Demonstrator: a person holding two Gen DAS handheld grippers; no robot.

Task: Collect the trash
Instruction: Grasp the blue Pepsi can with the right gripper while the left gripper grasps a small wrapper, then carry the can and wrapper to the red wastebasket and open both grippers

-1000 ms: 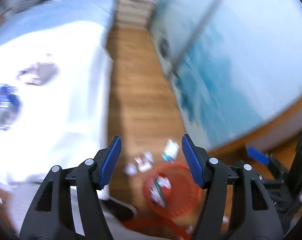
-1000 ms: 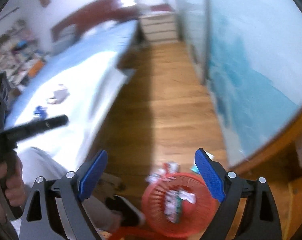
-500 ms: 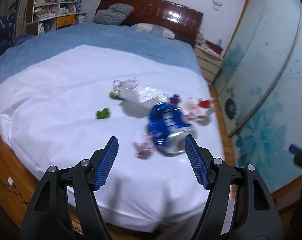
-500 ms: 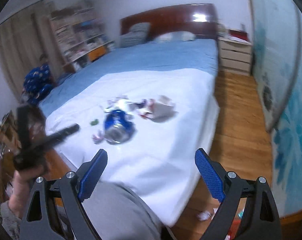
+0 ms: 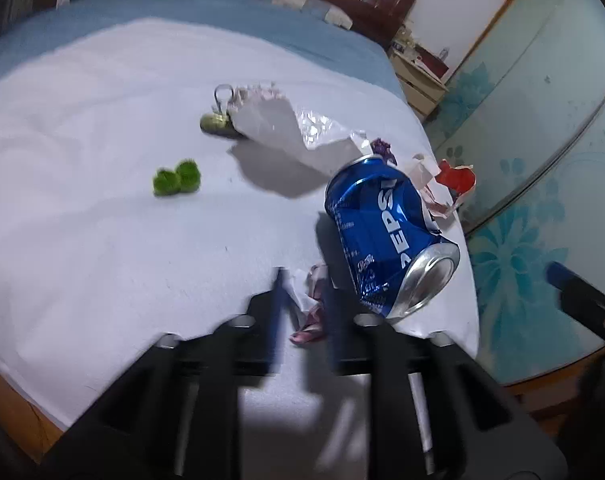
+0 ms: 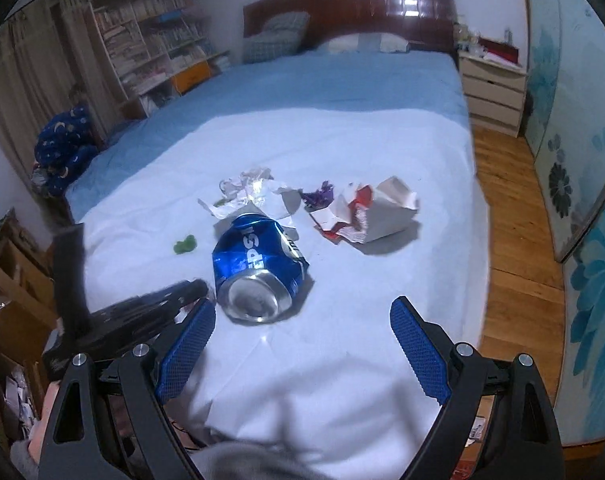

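A dented blue Pepsi can [image 5: 386, 232] lies on the white bed sheet [image 5: 102, 220]; it also shows in the right wrist view [image 6: 258, 268]. My left gripper [image 5: 302, 304] is blurred, its jaws nearly closed around a small pink-and-white wrapper scrap [image 5: 312, 308] just left of the can. My right gripper [image 6: 302, 352] is open and empty, just short of the can. Behind lie crumpled white paper [image 5: 286, 124], a red-and-white torn box [image 6: 366, 212], a purple scrap [image 6: 320, 194] and a green fuzzy bit [image 5: 177, 178].
The bed's right edge drops to a wooden floor [image 6: 518, 240]. A glass wardrobe with blue flowers [image 6: 594, 260] lines the right. A nightstand [image 6: 494, 92] stands at the back, bookshelves [image 6: 150, 52] at the left.
Both grippers swung from the floor and red basket up to the bed, then moved closer to the can. My left jaws have closed in around the small wrapper scrap.
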